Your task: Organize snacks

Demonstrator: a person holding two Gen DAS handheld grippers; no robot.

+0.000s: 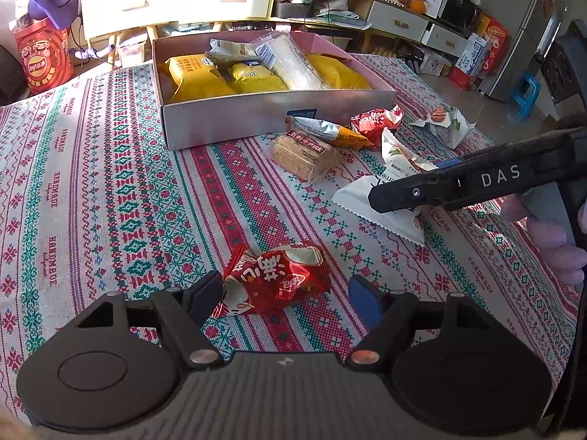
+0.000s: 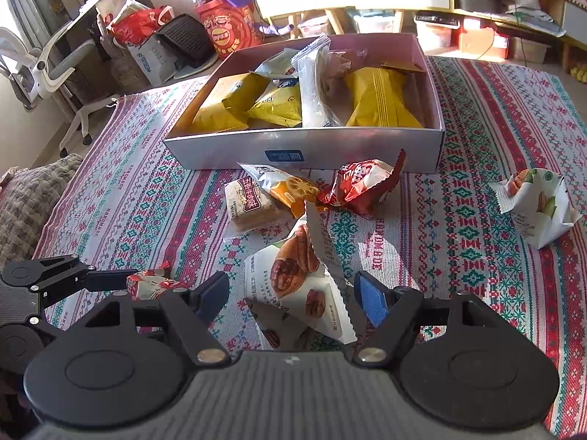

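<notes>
Sunlight is falling across a patterned cloth on the worktop (image 1: 110,168), and a shallow box (image 1: 256,117) already holding yellow packets is sitting in the upper middle of both views. In the left wrist view, the left gripper (image 1: 282,293) is being held wide open around a red snack packet (image 1: 279,278) at the lower centre; one pad looks to be touching its twisted end, the other is standing clear, so nothing is being gripped. In the right wrist view, the right gripper (image 2: 293,293) is likewise being held open astride a white nut packet (image 2: 304,286) whose crimped edge is sticking up. Loose snacks (image 2: 293,190) are lying just in front of the box. A slip is being risked: if only a thin foil edge is pinched, either packet could be dropped before the box is reached. Both grippers are working close together, so a collision is possible.
</notes>
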